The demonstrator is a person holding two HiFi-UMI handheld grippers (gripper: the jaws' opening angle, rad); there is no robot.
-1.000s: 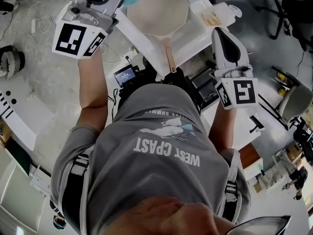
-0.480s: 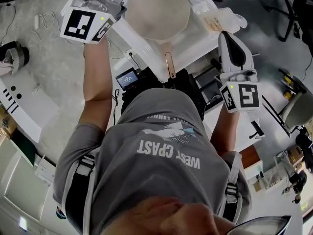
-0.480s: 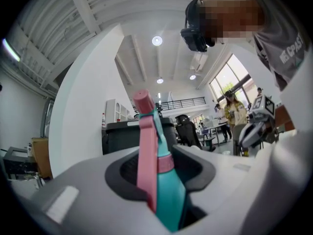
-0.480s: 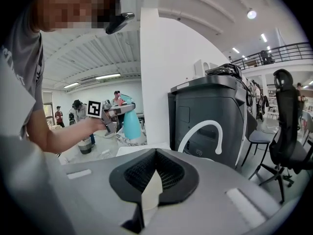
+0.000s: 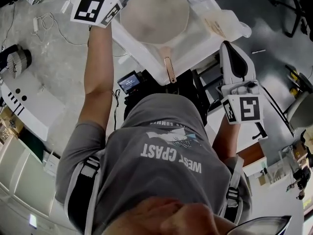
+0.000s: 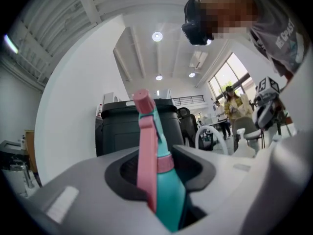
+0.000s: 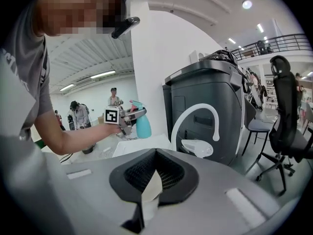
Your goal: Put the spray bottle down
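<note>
A teal spray bottle (image 6: 168, 185) with a pink trigger and nozzle (image 6: 145, 151) stands upright between the jaws of my left gripper (image 6: 164, 199), which is shut on its neck. In the right gripper view the same bottle (image 7: 142, 125) hangs beside the left gripper's marker cube (image 7: 112, 115), low over a white table (image 7: 142, 145). The head view shows only that marker cube (image 5: 95, 9) at the top left; the bottle is beyond the edge there. My right gripper (image 7: 150, 182) is shut on a pale cloth-like piece (image 7: 149, 192) and sits at the table's right side (image 5: 234, 58).
A wide pale pan (image 5: 154, 11) with a wooden handle (image 5: 168, 67) lies on the white table (image 5: 139, 38) between the grippers. A dark grey machine (image 7: 210, 111) with a white arched part (image 7: 193, 119) stands behind it. An office chair (image 7: 283, 121) is at the right.
In the head view my left gripper has moved up toward the top edge, taking the bottle out of sight. The right gripper has slid a little down and right.
</note>
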